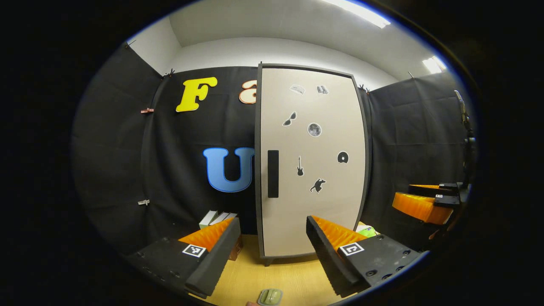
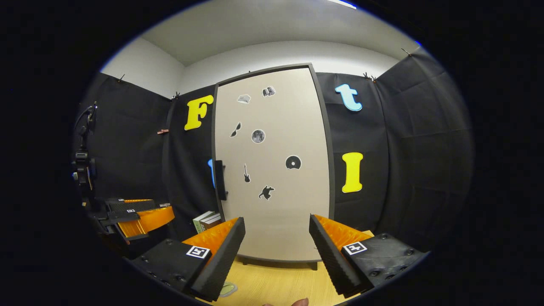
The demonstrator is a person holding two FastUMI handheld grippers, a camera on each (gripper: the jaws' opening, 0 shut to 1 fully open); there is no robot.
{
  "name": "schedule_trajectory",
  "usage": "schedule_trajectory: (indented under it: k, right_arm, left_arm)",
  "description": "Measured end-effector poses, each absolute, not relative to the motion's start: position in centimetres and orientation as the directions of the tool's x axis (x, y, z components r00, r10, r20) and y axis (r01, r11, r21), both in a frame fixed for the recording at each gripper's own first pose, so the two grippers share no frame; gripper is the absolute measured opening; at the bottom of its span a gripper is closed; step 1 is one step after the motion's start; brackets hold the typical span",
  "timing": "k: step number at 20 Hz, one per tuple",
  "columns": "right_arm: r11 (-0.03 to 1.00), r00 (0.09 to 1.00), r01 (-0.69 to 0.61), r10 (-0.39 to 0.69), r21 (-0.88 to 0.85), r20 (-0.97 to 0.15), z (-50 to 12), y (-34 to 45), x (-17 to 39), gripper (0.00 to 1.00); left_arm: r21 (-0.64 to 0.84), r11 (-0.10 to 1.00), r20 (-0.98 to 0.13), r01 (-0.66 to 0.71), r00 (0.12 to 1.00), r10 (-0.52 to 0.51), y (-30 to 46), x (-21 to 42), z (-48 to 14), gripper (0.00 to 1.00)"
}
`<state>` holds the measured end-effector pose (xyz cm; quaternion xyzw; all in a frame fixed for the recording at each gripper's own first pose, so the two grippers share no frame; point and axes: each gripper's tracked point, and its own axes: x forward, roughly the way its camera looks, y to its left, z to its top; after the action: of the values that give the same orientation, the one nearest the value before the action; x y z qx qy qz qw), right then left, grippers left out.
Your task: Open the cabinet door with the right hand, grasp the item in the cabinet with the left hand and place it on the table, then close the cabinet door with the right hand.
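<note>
Beige cabinet door (image 1: 312, 161) stands shut at twelve o'clock, bare bench (image 1: 280, 276) before it, left gripper (image 1: 272, 246) and right gripper (image 2: 276, 250) both spread, empty.

Ahead of the left tool (image 1: 273, 238), the cabinet door (image 1: 312, 204) is showing beige with a dark grey frame, a black handle (image 1: 273, 173) and scattered black and grey stickers (image 1: 314, 129). Beneath the tool, the bench (image 1: 293, 278) is showing pale yellow wood grain.

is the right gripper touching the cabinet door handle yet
Apart. In the right gripper view the open right gripper sits low before the door, with the handle well up and left of its fingers.
</note>
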<state>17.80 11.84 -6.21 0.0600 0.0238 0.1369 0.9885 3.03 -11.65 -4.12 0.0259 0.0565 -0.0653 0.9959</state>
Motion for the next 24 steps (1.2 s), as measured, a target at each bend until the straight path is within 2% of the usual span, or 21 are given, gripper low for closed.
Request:
schedule_trajectory:
  k: [8,24]
  right_arm:
    - [0.95,0.954,-0.288,0.295,0.122,-0.044,-8.1,11.4,18.5,0.98]
    - [0.939,0.946,-0.308,0.32,0.15,-0.058,-10.1,10.3,19.1,0.98]
  left_arm:
    - [0.079,0.981,-0.097,0.178,0.981,-0.17,-13.8,3.4,-5.5,0.98]
    - [0.079,0.988,-0.1,0.132,0.987,-0.124,-13.8,3.0,-7.1,0.98]
